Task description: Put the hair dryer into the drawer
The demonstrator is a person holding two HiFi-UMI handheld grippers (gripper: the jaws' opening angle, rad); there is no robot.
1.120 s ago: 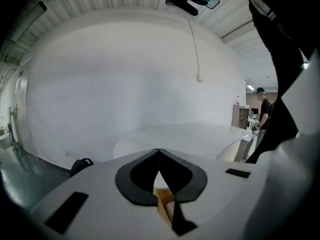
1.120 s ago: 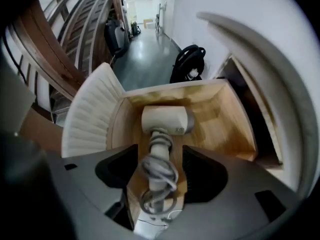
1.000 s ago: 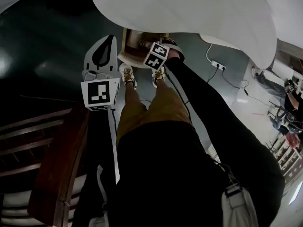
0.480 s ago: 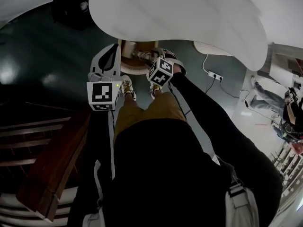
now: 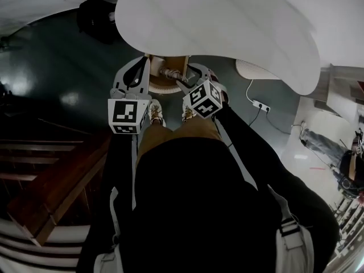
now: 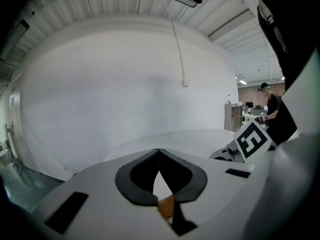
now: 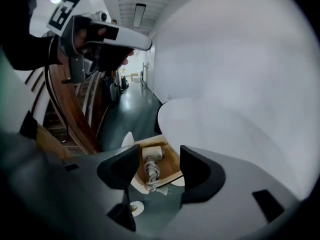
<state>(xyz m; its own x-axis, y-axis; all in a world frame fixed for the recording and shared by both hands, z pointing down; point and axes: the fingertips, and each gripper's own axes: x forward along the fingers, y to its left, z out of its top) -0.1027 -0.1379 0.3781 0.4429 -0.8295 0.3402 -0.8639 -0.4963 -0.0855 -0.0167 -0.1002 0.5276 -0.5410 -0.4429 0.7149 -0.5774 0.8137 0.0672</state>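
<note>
Dryer (image 7: 152,153) lies in the open drawer (image 7: 171,168), cord (image 7: 151,173) coiled beside it. It is probably light, rigid and smooth, best held round the barrel. Right claw (image 7: 159,154), released and empty, has just been narrowing slightly; left claw (image 6: 159,153) is clenched on nothing.

Left gripper (image 6: 159,150) up front: dark fingers (image 6: 131,184) w/ tips touching, nothing btwn them, just a small orange bit (image 6: 166,205) low at the base. Ahead there's a round white surface (image 6: 200,139), w/ a big curved white wall (image 6: 100,94) behind it. Thin cord (image 6: 177,49) runs down the wall to a small plug. Marker cube (image 6: 252,140) pokes in at right. Far bkgd, right side: a person (image 6: 272,104) standing near shelving (image 6: 231,116). Ribbed ceiling (image 6: 65,9) overhead.
</note>
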